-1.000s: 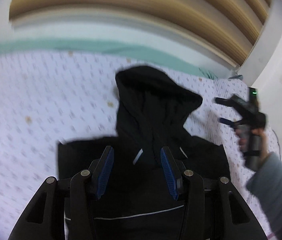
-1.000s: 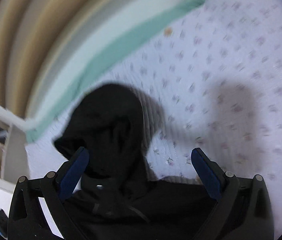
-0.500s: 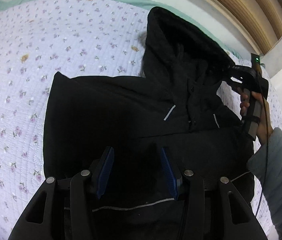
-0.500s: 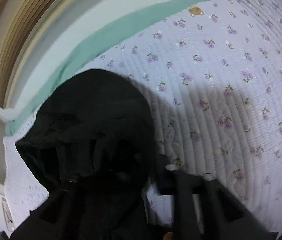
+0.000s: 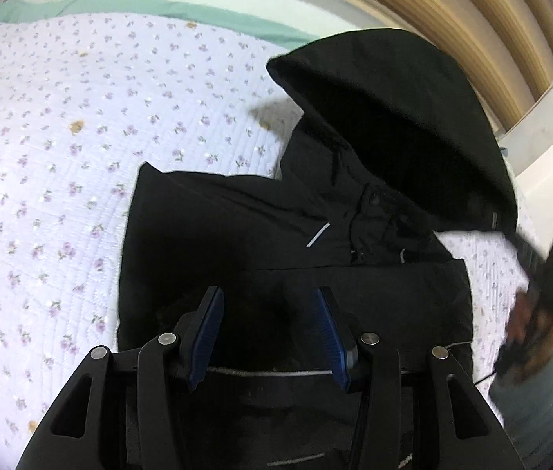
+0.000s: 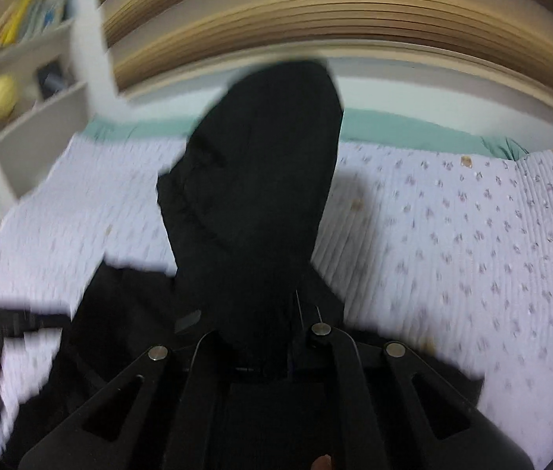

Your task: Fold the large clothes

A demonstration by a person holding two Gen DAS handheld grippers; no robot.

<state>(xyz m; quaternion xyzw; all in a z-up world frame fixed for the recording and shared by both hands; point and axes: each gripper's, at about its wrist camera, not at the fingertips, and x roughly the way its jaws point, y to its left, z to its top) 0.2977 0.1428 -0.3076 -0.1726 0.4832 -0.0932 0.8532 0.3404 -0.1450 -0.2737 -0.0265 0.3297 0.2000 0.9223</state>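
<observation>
A black hooded jacket point(image 5: 276, 235) lies partly folded on a floral quilted bed point(image 5: 61, 156). Its hood point(image 5: 402, 125) is lifted off the bed. My right gripper point(image 5: 511, 235) is shut on the hood's edge at the far right of the left wrist view. In the right wrist view the hood point(image 6: 261, 180) hangs up from the closed jaws, which it hides. My left gripper point(image 5: 268, 313) is open and empty, with blue pads point(image 5: 210, 329), low over the jacket's folded body.
A green sheet edge point(image 5: 120, 4) and a wooden slatted headboard point(image 5: 452, 11) run along the far side of the bed. A white shelf point(image 6: 22, 78) with a yellow ball stands at the left in the right wrist view.
My right gripper closed on the hood and raised it off the bed. My left gripper stayed open, moving over the jacket body.
</observation>
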